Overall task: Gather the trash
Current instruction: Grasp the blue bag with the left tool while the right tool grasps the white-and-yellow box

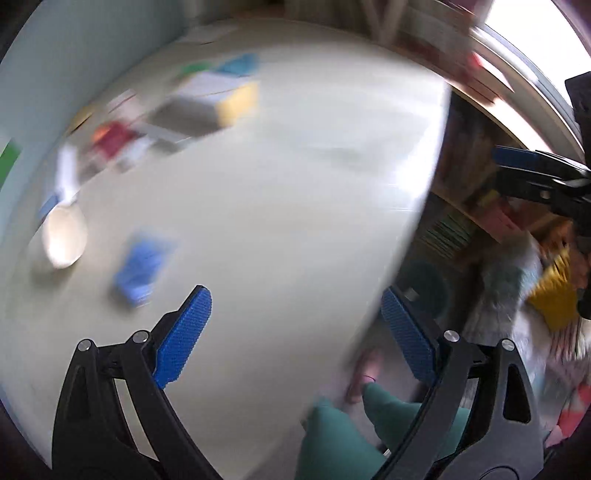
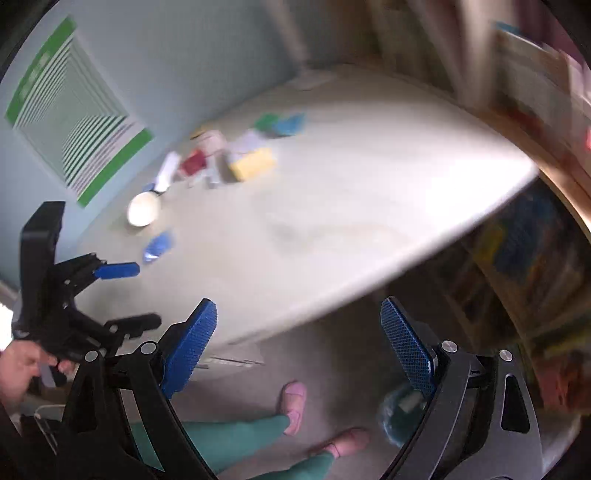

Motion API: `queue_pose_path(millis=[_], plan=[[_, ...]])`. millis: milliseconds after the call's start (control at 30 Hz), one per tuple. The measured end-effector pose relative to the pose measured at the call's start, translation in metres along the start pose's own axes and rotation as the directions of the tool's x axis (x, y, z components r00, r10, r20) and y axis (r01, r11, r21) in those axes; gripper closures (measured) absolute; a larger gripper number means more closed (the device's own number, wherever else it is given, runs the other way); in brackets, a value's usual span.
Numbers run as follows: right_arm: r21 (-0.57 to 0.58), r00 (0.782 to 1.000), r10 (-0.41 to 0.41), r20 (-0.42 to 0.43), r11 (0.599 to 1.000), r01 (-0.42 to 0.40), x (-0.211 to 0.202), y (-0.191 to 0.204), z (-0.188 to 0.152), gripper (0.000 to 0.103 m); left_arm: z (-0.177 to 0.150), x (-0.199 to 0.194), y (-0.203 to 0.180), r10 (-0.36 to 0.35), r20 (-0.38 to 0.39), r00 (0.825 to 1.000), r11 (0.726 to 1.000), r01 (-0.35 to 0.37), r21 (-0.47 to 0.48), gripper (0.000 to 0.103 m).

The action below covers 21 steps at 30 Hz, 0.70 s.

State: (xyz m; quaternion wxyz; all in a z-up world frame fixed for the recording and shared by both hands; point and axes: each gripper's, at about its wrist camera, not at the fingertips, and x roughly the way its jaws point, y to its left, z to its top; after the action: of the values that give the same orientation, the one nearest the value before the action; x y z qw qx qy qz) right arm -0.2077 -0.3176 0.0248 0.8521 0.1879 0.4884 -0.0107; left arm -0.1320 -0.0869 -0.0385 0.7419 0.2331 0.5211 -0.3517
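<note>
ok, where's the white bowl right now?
The white bowl sits on the table near its wall-side edge, left in both wrist views, between the blue packet and the clutter pile. Neither claw is near it.

Both views are smeared with motion blur. A broad off-white worktop [image 2: 369,192] fills the middle, bright glare catching its far right edge. Behind it stands a pale blue-grey wall [image 2: 177,66], carrying a white poster with green borders and dark stripes [image 2: 74,110]. To the right, wooden bookshelves crammed with colourful spines [image 2: 524,251] curve round. Below the worktop lies a grey-beige floor [image 2: 332,369]. Daylight blazes from a window [image 1: 532,33] at upper right.
</note>
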Motion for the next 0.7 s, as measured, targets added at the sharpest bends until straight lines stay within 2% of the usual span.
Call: queue_pose_path(millis=[133, 300, 433, 567, 667, 700], plan=[[-0.101, 1.000, 0.021, -0.019, 0.995, -0.022, 0.026, 0.047, 0.030, 0.013, -0.007, 0.004, 0.057, 0.056, 0.005, 0.998, 0.996, -0.055, -0.063, 0.012], [-0.160, 1.000, 0.015, -0.017, 0.987, -0.018, 0.047, 0.084, 0.051, 0.013, -0.005, 0.027, 0.098, 0.080, -0.011, 0.997, 0.996, -0.080, -0.042, 0.012], [-0.169, 0.999, -0.012, -0.031, 0.986, 0.007, 0.059, 0.096, 0.059, 0.013, -0.006, 0.053, 0.116, 0.060, -0.047, 0.997, 0.998, -0.062, -0.023, 0.012], [-0.178, 0.998, -0.043, -0.040, 0.983, 0.035, 0.068, 0.103, 0.064, 0.013, -0.001, 0.068, 0.126, 0.038, -0.041, 0.998, 0.999, -0.038, -0.002, 0.012], [-0.169, 0.997, -0.058, -0.054, 0.984, 0.048, 0.075, 0.101, 0.067, 0.013, 0.009, 0.077, 0.131, 0.016, -0.034, 0.999, 1.000, -0.016, -0.010, 0.017], [-0.169, 0.997, -0.061, -0.054, 0.984, 0.051, 0.077, 0.099, 0.069, 0.013, 0.011, 0.077, 0.133, 0.018, -0.022, 1.000, 1.000, -0.019, -0.009, 0.023]])
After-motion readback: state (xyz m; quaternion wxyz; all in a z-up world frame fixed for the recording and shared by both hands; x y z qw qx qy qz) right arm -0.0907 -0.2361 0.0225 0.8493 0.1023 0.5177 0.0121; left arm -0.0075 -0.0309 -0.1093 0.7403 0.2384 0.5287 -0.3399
